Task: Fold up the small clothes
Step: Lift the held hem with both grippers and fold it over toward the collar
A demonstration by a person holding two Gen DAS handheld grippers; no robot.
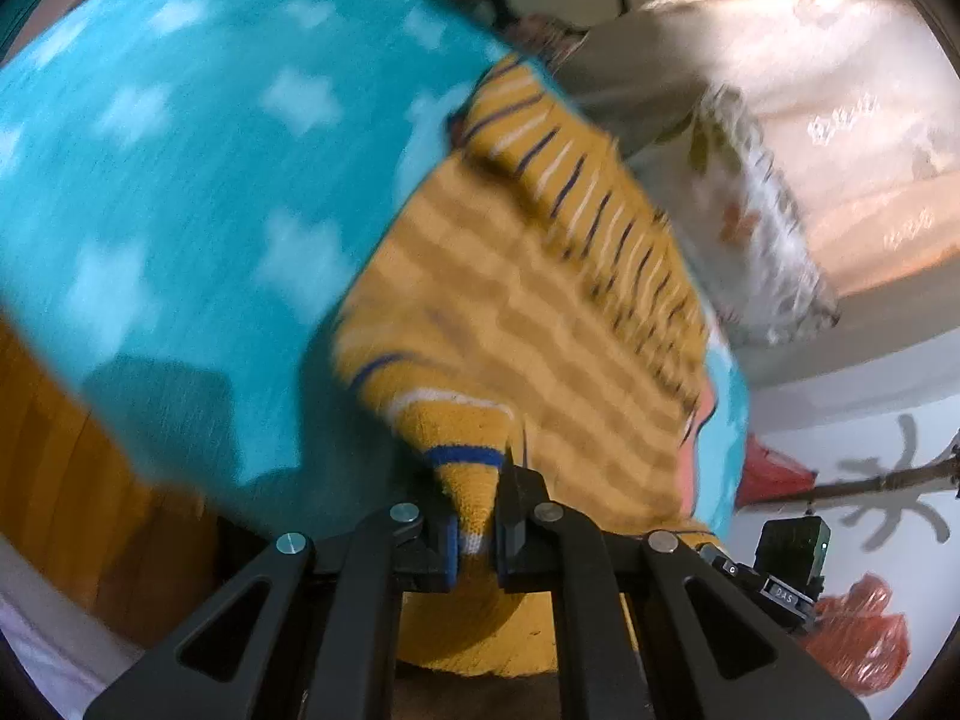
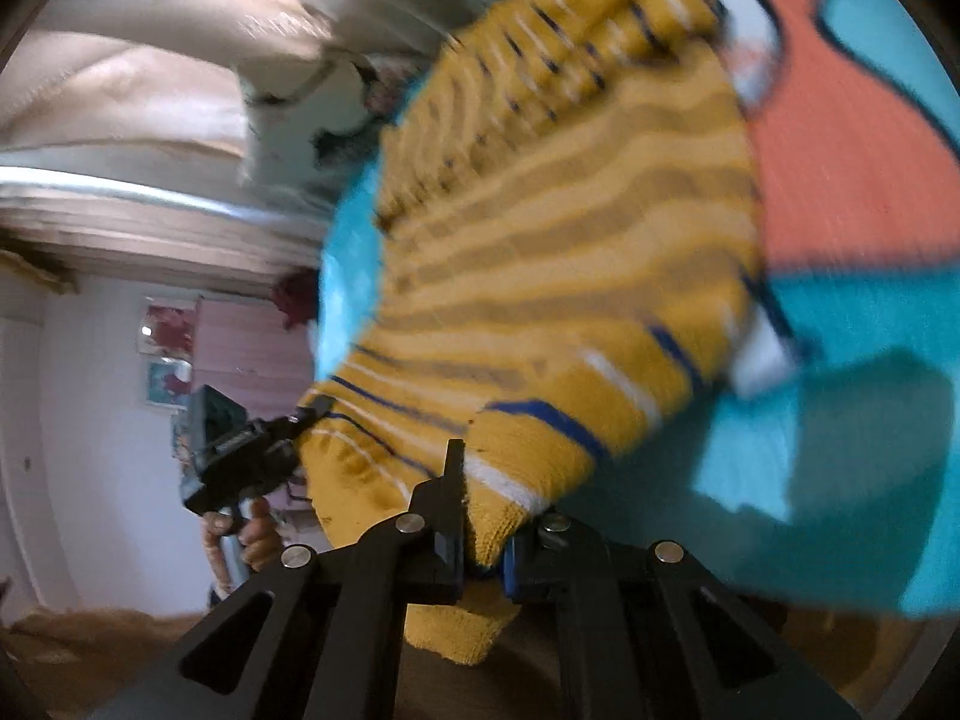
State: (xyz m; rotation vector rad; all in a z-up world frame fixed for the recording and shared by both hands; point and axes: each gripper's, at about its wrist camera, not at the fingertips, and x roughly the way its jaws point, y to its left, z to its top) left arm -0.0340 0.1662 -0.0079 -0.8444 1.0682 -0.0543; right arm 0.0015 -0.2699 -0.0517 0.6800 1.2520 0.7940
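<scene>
A small mustard-yellow knitted sweater (image 1: 528, 312) with blue and white stripes is held up off a turquoise blanket (image 1: 180, 180) with white stars. My left gripper (image 1: 474, 516) is shut on one striped edge of the sweater. My right gripper (image 2: 486, 516) is shut on another striped edge of the sweater (image 2: 570, 252). In the right wrist view the left gripper (image 2: 312, 408) shows at the sweater's left edge, pinching it. The right gripper's body (image 1: 786, 564) shows at the lower right of the left wrist view. Both views are blurred by motion.
The turquoise blanket has an orange patch (image 2: 840, 138). A wooden bed frame (image 1: 66, 480) lies under the blanket's edge. Pale lace-edged bedding (image 1: 810, 120) lies behind. A red plastic bag (image 1: 864, 642) and a white wall (image 2: 90, 420) with pictures are farther off.
</scene>
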